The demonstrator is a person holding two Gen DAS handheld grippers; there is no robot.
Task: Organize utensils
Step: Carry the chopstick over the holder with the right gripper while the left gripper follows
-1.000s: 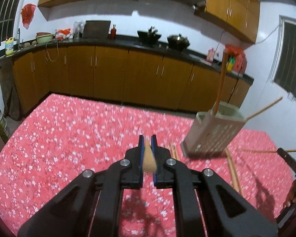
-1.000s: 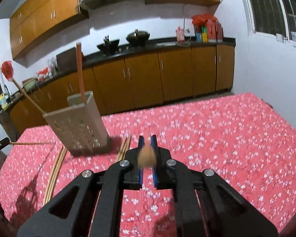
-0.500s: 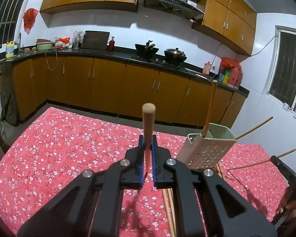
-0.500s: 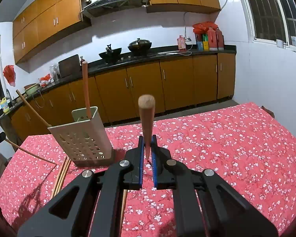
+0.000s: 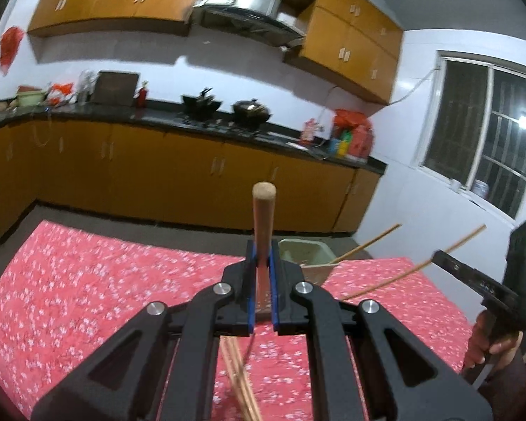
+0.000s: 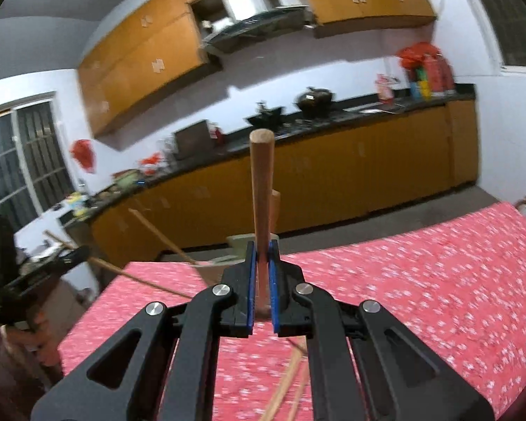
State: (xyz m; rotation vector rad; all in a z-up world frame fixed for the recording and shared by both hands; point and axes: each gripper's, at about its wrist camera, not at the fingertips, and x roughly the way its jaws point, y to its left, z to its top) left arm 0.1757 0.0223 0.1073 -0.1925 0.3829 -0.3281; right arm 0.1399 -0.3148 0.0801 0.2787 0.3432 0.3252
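My left gripper (image 5: 262, 256) is shut on a wooden chopstick (image 5: 263, 210) that stands upright between its blue pads. My right gripper (image 6: 262, 256) is shut on another wooden chopstick (image 6: 261, 182), also upright. The pale green perforated utensil holder (image 5: 307, 252) stands on the red floral tablecloth just behind both grippers; it also shows in the right wrist view (image 6: 238, 245), mostly hidden. A chopstick (image 5: 368, 244) leans out of the holder. More chopsticks (image 5: 240, 382) lie on the cloth under the left gripper, and some lie below the right gripper (image 6: 287, 386).
The other gripper shows at the right edge of the left wrist view (image 5: 487, 291) and at the left edge of the right wrist view (image 6: 35, 266). Kitchen counter (image 5: 193, 122) with pots runs behind the table (image 6: 438, 280).
Both grippers have lifted and tilted upward with their chopsticks, which now stand upright. The views rose from the tablecloth toward the cabinets, and the holder now sits low behind the fingers.
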